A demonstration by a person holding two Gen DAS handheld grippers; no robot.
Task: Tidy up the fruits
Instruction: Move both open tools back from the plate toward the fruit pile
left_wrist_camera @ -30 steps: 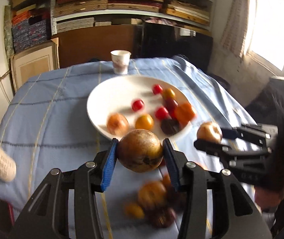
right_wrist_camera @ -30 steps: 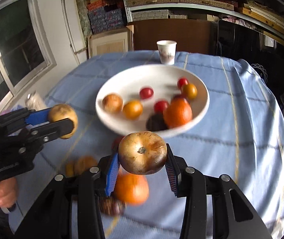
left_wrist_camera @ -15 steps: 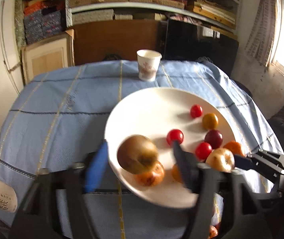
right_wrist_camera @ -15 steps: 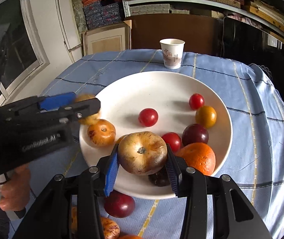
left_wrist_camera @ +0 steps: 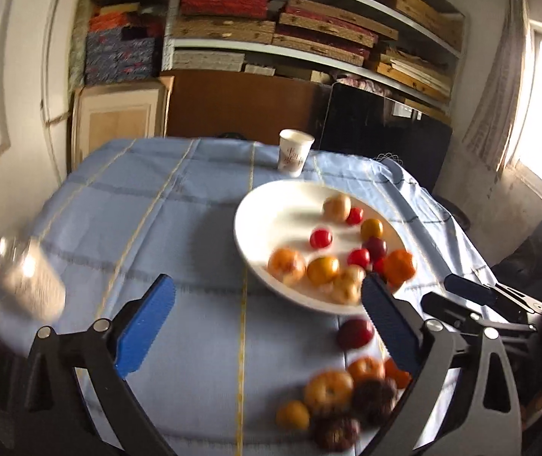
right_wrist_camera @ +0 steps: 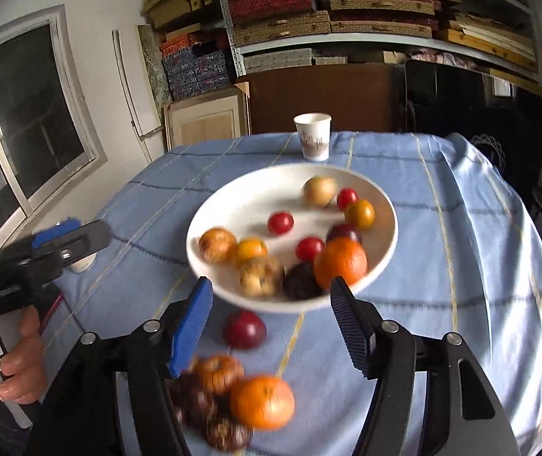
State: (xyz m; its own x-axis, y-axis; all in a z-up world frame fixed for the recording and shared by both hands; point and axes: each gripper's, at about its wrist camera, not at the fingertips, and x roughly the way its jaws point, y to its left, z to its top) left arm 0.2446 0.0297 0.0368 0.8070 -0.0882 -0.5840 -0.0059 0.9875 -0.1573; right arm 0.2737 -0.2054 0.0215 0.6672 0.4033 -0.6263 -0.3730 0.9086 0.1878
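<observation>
Both grippers' fingers are opening, empty; the loose plum lies nearest, just ahead of the right gripper.

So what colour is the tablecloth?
Light blue tablecloth with thin yellow and dark stripes, clearest in the right wrist view.

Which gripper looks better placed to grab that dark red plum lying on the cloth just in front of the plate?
Probably the right gripper: its empty, opening jaws already frame the plum just ahead. In the left wrist view, the plum sits off beside the left gripper's right finger, so it would need to shift sideways.
</observation>
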